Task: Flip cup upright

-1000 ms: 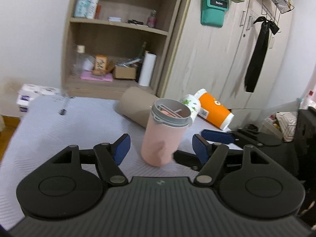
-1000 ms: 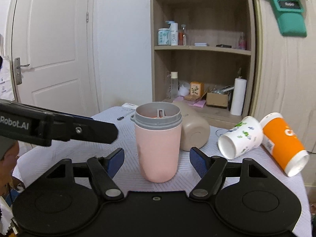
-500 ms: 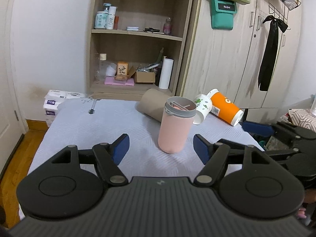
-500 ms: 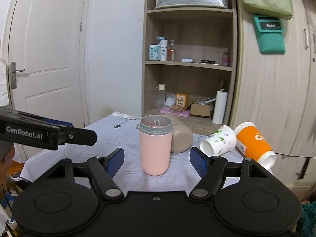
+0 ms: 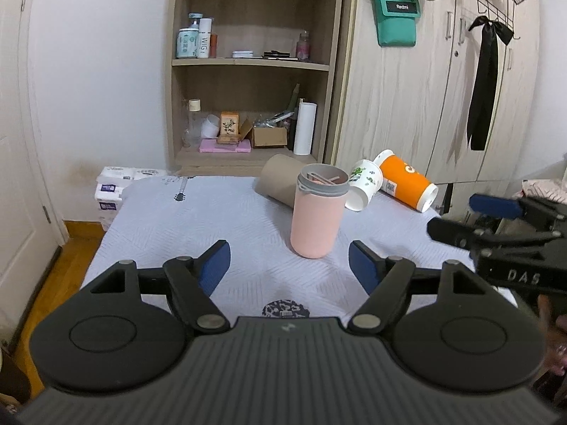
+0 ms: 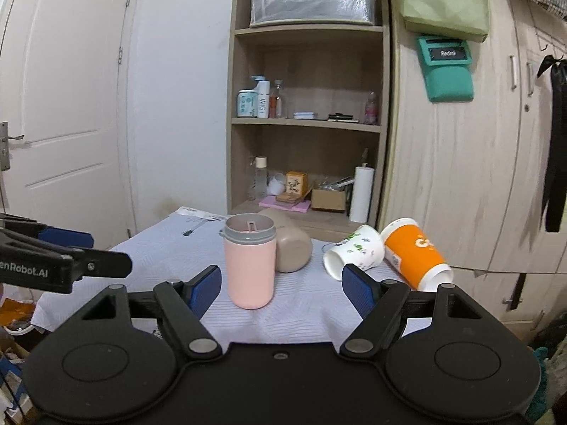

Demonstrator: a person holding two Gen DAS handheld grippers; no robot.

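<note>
1. The pink cup (image 5: 316,217) stands upright on the desk (image 5: 212,226), with its grey rim on top and the open mouth up. For this cup the flip seems done.
2. Three other cups lie on their sides behind it: a beige cup (image 6: 293,249), a white cup with green print (image 6: 354,253) and an orange cup (image 6: 416,253). If the task means them also, they are left to do.
3. The left tool (image 5: 288,265) is spread wide and holds nothing; the pink cup is ahead of it, apart from both fingers.
4. The right tool (image 6: 281,290) is also spread wide and empty, with the pink cup standing free ahead of it.
5. The left part of the desk is bare, so there is room to move there. The orange cup lies near the far right edge of the desk and can roll off.
</note>
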